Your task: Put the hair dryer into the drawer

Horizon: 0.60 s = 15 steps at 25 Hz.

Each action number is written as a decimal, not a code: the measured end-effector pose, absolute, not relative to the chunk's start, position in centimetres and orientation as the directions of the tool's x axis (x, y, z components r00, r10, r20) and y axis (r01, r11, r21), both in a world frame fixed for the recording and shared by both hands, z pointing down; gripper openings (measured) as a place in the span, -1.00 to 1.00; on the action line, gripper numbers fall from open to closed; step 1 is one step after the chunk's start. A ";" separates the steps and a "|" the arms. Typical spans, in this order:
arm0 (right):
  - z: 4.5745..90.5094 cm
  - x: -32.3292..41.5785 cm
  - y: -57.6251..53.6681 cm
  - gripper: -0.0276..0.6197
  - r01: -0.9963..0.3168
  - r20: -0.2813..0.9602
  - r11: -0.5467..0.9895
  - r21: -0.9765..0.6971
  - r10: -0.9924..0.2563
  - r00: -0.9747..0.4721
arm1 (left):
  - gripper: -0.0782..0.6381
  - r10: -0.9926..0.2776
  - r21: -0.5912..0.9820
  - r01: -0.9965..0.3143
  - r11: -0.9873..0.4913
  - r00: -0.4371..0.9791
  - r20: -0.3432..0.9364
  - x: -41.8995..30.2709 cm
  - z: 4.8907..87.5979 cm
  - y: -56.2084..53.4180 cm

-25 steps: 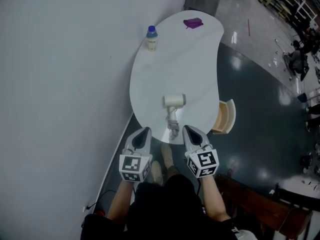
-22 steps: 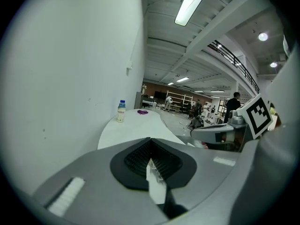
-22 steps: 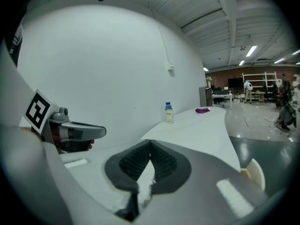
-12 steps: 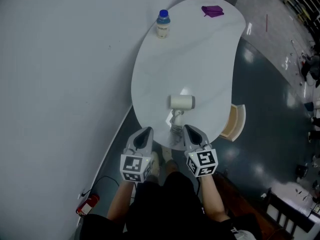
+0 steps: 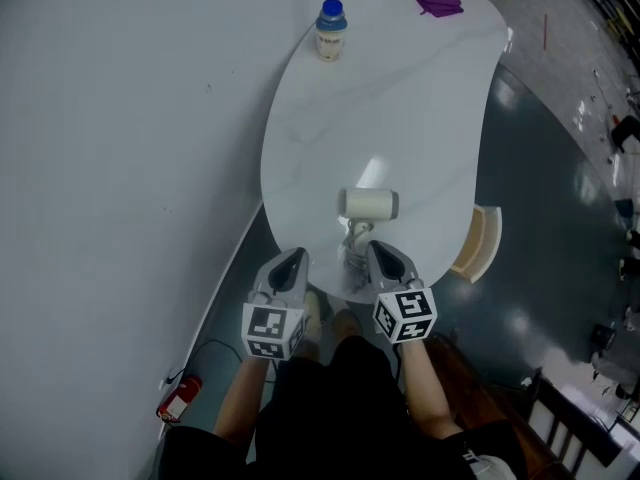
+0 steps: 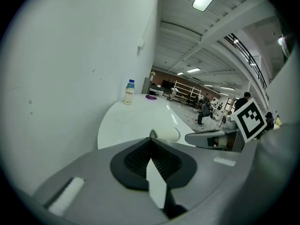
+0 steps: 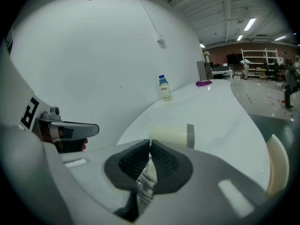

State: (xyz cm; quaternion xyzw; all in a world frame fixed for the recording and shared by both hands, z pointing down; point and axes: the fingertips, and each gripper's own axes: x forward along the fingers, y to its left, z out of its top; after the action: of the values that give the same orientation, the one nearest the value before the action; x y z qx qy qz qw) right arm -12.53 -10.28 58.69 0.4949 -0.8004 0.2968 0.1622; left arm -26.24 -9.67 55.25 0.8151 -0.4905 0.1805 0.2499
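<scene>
A cream hair dryer (image 5: 368, 204) lies on its side near the front of the white curved table (image 5: 400, 98), its coiled cord (image 5: 356, 256) trailing to the table's near edge. An open drawer (image 5: 486, 240) with a light wood inside juts from the table's right side. My left gripper (image 5: 293, 258) hovers shut and empty just off the near edge, left of the cord. My right gripper (image 5: 378, 249) is shut beside the cord with nothing held. The right gripper view shows the hair dryer (image 7: 171, 136) just past the closed jaws. It lies ahead in the left gripper view (image 6: 166, 134).
A blue-capped bottle (image 5: 330, 28) stands at the table's far left rim and a purple object (image 5: 440, 4) lies at the far end. A white wall (image 5: 120, 148) runs along the left. A red object (image 5: 178, 400) lies on the dark floor. A chair (image 5: 560, 418) stands at the lower right.
Both grippers have sunk and come nearer the table's front edge, still shut. The hair dryer, bottle and drawer have not moved on the table.
</scene>
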 end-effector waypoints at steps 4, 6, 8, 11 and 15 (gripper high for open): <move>60.1 -12.7 -11.0 -0.80 -0.886 0.586 0.309 -0.346 -0.666 -0.461 | -0.76 -0.703 0.238 -0.891 -0.386 0.451 0.550 -26.2 55.6 -10.2; 61.0 -12.9 -11.3 -0.65 -0.882 0.604 0.299 -0.364 -0.645 -0.468 | -0.76 -0.699 0.241 -0.893 -0.380 0.448 0.557 -26.1 55.7 -10.5; 61.8 -13.0 -11.3 -0.42 -0.880 0.623 0.287 -0.378 -0.625 -0.471 | -0.76 -0.691 0.244 -0.892 -0.380 0.449 0.566 -26.1 56.1 -10.6; 63.3 -13.1 -11.6 -0.27 -0.885 0.653 0.266 -0.382 -0.600 -0.462 | -0.76 -0.681 0.251 -0.889 -0.383 0.455 0.573 -26.1 57.2 -10.5; 64.7 -13.1 -11.9 -0.18 -0.889 0.677 0.241 -0.390 -0.578 -0.454 | -0.76 -0.676 0.254 -0.893 -0.372 0.448 0.585 -26.1 57.7 -10.8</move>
State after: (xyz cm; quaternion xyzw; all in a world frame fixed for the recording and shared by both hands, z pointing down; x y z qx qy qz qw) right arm -13.14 -11.93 64.71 0.4816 -0.7615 0.3839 0.2020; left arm -26.08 -10.80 57.68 0.8048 -0.4872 0.1963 0.2764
